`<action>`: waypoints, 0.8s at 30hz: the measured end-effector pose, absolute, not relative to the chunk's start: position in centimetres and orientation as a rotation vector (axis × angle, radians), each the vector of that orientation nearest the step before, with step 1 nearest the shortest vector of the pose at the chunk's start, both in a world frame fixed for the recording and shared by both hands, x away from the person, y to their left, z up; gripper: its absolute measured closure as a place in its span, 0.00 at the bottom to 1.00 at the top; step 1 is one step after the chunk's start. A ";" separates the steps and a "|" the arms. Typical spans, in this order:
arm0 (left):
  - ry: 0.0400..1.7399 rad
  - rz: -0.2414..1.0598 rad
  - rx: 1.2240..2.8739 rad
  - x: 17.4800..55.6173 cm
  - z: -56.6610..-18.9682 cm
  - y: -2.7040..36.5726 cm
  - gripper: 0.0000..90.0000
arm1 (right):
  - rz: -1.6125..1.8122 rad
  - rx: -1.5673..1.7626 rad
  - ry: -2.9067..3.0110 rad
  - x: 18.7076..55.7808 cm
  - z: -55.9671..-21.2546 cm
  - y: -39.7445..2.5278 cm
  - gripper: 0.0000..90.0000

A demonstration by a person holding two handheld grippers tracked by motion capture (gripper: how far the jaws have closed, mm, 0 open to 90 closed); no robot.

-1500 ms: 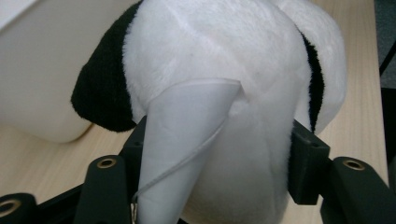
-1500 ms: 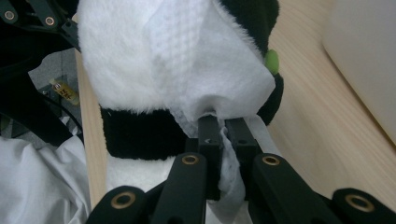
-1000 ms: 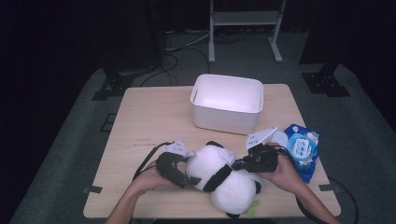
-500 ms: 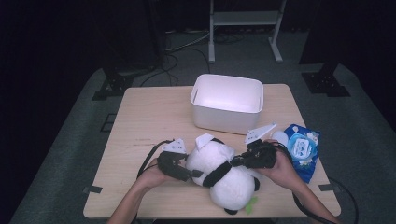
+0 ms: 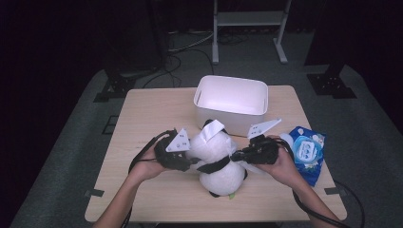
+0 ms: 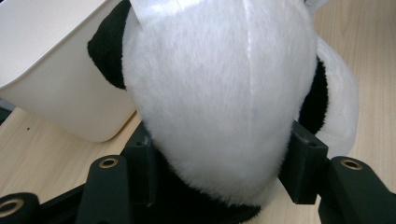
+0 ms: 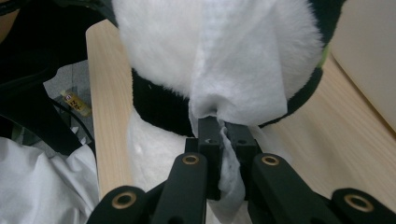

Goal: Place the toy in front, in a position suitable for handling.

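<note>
Two grippers work on one plush panda (image 5: 216,159), which lies on the table (image 5: 142,118) just in front of the white bin (image 5: 231,100). The left gripper (image 6: 219,172) has its jaws spread around the panda's white head and pressed into the fur on both sides, steadying the toy. The right gripper (image 7: 224,140) has its jaws pressed together on a white wet wipe (image 7: 238,84), which drapes up against the panda's white fur above the black band. In the high view, the wipe rises as a white flap on the bin side of the panda. A blue wipe pack (image 5: 306,153) lies beside the panda, just beyond the right hand.

Step in hand, as judged: wiping the panda's fur while it is held fixed. The next move calls for dragging the pinched wipe across the fur with the left grip kept firm, so that the soft toy does not roll toward the bin.
</note>
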State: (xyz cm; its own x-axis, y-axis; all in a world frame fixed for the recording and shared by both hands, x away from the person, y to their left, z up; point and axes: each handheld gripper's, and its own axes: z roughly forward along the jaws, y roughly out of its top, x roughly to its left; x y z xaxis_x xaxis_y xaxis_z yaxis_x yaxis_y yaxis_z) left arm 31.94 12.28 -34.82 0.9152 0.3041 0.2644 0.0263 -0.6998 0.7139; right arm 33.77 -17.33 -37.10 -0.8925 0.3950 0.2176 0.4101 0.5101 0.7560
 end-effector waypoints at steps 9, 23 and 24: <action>0.182 0.479 2.315 31.6 -34.1 11.4 0.45 | -1.432 -0.763 -2.740 35.3 -33.4 -18.4 0.96; 0.155 0.483 2.346 31.6 -33.6 10.5 0.45 | -1.378 -0.628 -2.838 34.9 -29.2 -15.1 0.96; 0.154 0.485 2.348 31.6 -33.5 10.4 0.45 | -1.378 -0.628 -2.838 34.9 -29.2 -15.1 0.96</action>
State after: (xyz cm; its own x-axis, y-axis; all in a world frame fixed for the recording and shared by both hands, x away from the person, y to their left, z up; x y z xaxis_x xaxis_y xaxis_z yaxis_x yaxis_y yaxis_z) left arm 31.62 10.38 -33.54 0.9220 0.2451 0.2996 -0.0267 -0.7319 0.6809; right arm 34.92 -15.10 -29.20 -0.9211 0.3759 0.1010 0.3118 0.5573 0.7696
